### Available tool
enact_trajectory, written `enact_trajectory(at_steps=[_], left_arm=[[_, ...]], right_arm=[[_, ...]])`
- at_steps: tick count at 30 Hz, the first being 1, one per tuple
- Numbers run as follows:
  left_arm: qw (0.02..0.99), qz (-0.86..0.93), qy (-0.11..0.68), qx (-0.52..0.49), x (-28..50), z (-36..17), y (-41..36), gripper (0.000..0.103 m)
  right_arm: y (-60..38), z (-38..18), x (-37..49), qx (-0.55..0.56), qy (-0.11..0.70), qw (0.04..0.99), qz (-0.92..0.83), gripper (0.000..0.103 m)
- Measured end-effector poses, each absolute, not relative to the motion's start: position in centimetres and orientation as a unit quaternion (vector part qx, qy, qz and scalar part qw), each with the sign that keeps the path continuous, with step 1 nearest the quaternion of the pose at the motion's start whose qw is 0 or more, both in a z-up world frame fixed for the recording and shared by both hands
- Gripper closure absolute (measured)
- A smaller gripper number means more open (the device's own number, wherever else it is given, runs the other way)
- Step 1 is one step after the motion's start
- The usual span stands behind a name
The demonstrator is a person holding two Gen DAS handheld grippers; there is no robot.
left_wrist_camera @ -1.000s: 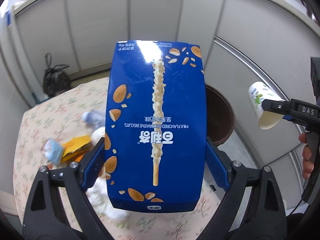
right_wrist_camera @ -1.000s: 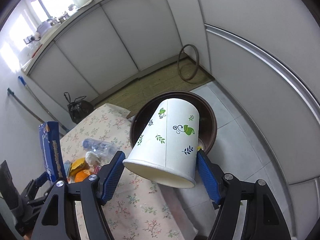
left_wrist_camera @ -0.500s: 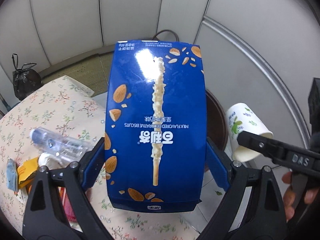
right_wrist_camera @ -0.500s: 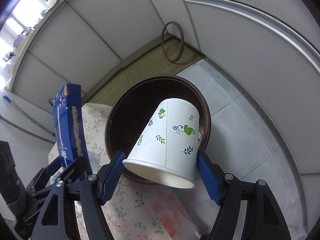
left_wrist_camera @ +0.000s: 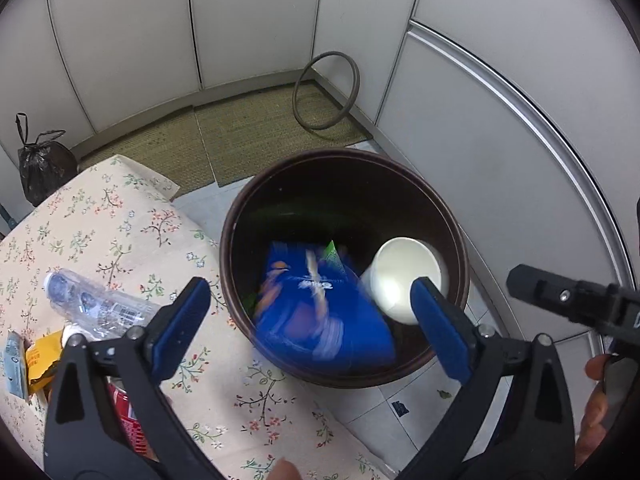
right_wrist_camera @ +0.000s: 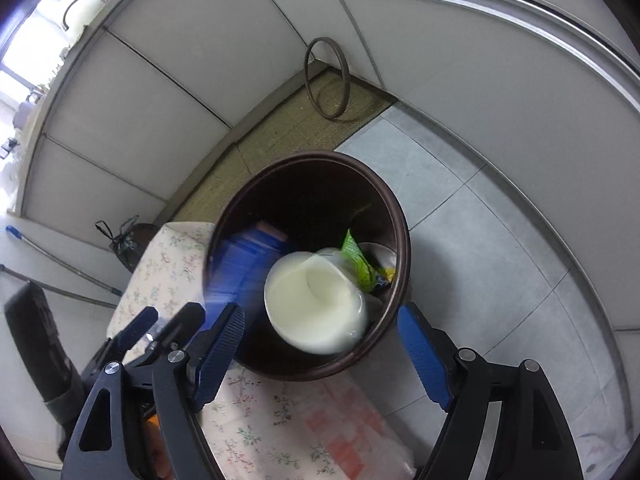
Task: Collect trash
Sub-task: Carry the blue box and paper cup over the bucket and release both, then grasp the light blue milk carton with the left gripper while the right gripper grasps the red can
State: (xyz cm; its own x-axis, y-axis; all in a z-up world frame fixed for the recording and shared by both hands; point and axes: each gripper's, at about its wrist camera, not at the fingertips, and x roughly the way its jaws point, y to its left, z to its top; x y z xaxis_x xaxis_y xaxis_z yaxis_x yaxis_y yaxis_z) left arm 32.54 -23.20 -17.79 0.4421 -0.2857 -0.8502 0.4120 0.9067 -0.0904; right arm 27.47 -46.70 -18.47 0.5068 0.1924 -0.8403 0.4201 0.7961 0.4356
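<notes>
both grippers just let go — left gripper [left_wrist_camera: 310,314] and right gripper [right_wrist_camera: 320,344] spread wide, empty. biscuit box [left_wrist_camera: 320,312] and paper cup [right_wrist_camera: 316,304] dropping into the bin [left_wrist_camera: 460,248] — plastic bottle [left_wrist_camera: 92,300] and wrappers [left_wrist_camera: 38,360] remain on the table [left_wrist_camera: 120,220].

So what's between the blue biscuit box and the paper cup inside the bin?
In the left wrist view, a green wrapper pokes up between the blue box and the cup, inside the bin.
</notes>
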Motion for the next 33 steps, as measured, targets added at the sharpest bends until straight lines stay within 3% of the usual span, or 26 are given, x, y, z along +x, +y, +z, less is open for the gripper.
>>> enact_trajectory(at_steps=[17,33], left_arm=[[0.863,-0.188,0.468,0.033,30.9,-14.0,-18.3,0.003],[0.883,-0.154,0.442,0.020,26.7,-10.0,-7.3,0.003]], right_arm=[[-44.9,-13.1,25.5,0.271,0.463,0.840,-0.079,0.021],[-37.4,-9.0,24.9,0.220,0.445,0.867,-0.037,0.021]])
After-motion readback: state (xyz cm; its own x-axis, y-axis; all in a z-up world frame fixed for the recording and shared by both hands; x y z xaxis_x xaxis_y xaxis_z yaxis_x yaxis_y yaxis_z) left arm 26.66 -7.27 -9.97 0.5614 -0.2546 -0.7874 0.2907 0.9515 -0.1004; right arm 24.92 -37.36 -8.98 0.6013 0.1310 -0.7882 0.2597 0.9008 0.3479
